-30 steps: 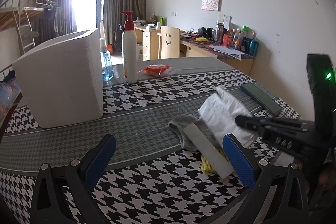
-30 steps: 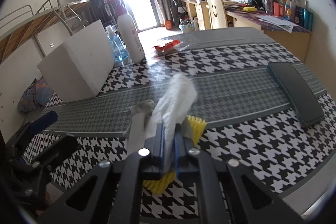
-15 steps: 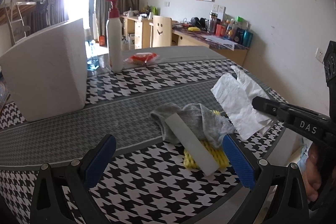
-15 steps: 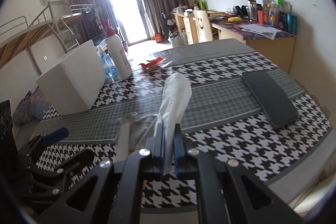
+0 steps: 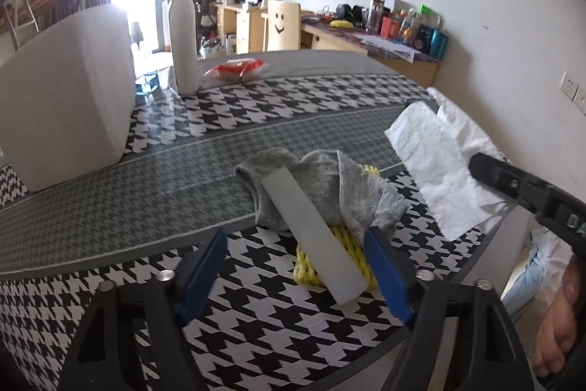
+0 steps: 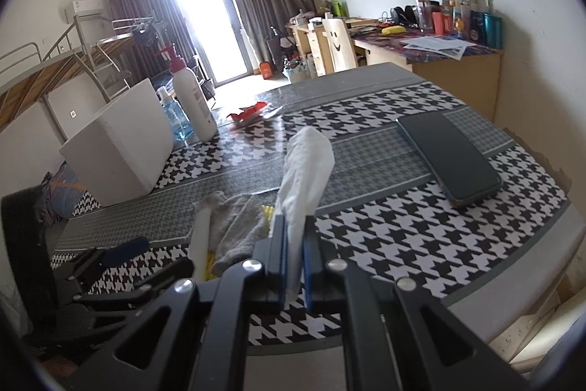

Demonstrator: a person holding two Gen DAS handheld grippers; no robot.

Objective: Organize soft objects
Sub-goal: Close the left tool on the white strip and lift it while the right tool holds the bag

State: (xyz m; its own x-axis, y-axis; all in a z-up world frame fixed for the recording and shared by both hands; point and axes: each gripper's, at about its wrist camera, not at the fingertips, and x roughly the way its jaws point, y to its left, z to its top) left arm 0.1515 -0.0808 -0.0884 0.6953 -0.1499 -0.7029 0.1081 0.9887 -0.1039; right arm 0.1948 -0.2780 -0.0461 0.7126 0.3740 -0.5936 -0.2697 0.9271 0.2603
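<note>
Right wrist view shows the right gripper (image 6: 293, 244) with its blue pads pressed together on a white crumpled paper tissue (image 6: 306, 167), which stands up above the fingers, lifted off the black-and-white houndstooth table (image 6: 403, 237). To the left of this gripper lies the small pile: a grey knitted sock (image 6: 234, 222), a long white foam strip (image 6: 199, 244) and a yellow twisted rope (image 6: 267, 210) under them. In the left wrist view the left gripper (image 5: 295, 272) has its jaws wide apart and holds nothing; the foam strip (image 5: 315, 237) lies between its pads, the sock (image 5: 329, 193) just ahead, the rope (image 5: 329, 262) below. I judge the task is at an early stage: only the tissue (image 5: 436, 171) is picked up and not yet placed. The sock, rope and strip are left to sort. A large white foam box (image 5: 62, 105) ahead-left may be the destination, but I cannot tell.
</note>
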